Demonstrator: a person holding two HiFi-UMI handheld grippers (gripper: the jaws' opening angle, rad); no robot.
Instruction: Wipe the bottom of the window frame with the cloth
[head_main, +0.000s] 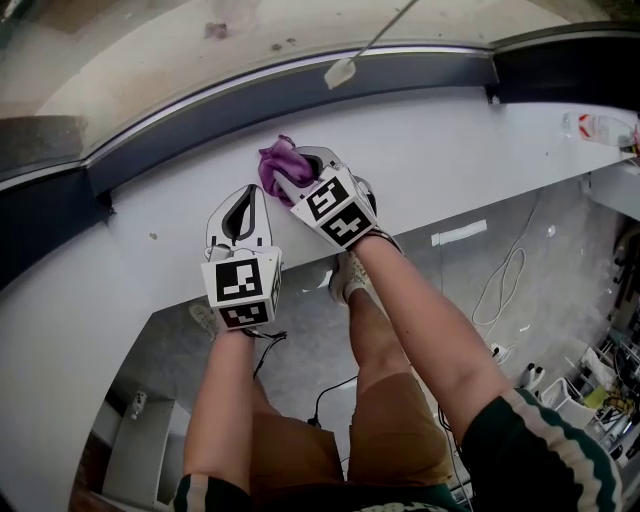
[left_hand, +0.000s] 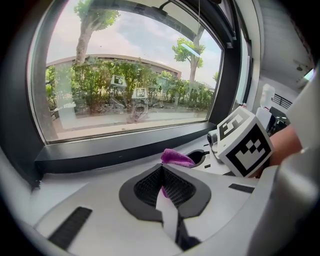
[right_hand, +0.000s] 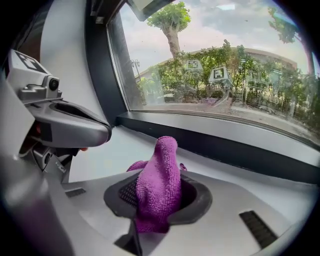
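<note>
The dark bottom rail of the window frame (head_main: 300, 95) runs left to right along the far edge of the white window sill (head_main: 480, 150). The right tongs (head_main: 300, 180) clench the purple cloth (head_main: 278, 162) just short of that rail, pointing toward it. The left tongs (head_main: 243, 195), pressed together on nothing, sit beside them, farther from the rail.

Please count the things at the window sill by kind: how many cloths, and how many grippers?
cloth: 1
grippers: 2 (left gripper, right gripper)
total: 3
</note>
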